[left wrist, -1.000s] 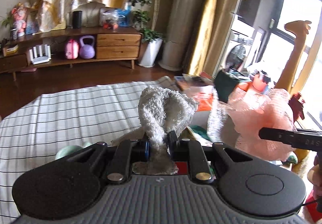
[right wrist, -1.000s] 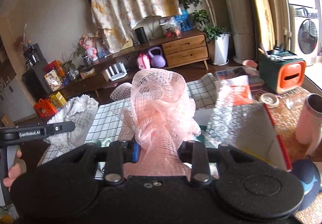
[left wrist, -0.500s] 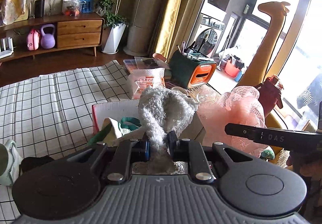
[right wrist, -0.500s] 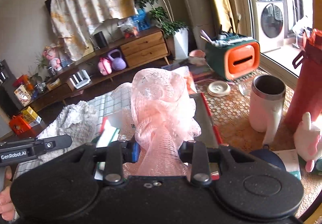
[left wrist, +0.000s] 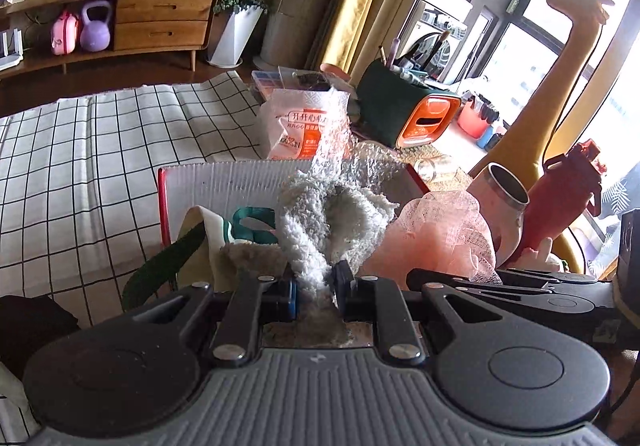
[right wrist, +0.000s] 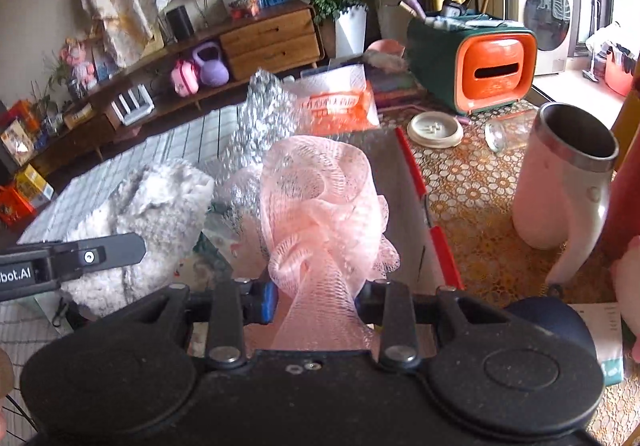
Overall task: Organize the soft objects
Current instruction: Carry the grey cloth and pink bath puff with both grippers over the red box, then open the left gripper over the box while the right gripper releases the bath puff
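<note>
My left gripper [left wrist: 314, 288] is shut on a fluffy white towel [left wrist: 320, 221], which stands up between its pads over an open cardboard box [left wrist: 224, 181] with red edges. Cloths of green and cream [left wrist: 224, 234] lie inside that box. My right gripper [right wrist: 316, 296] is shut on a pink mesh bath sponge [right wrist: 320, 201], held just right of the towel [right wrist: 160, 205] above the same box [right wrist: 404, 181]. The sponge [left wrist: 440, 234] and the right gripper's body [left wrist: 500, 286] show in the left wrist view. A strip of bubble wrap [right wrist: 268, 109] rises behind the box.
A checked cloth [left wrist: 100, 153] covers the surface left of the box. To the right stand a pink tumbler [right wrist: 568, 181], a red bottle [left wrist: 560, 205], a green and orange organiser [right wrist: 472, 65] and a white lid [right wrist: 434, 127]. An orange printed bag [left wrist: 300, 129] sits behind the box.
Both grippers have swung right and sunk toward the box, each keeping its hold. The box and the cluttered table now fill the views, where the checked cloth did before.
</note>
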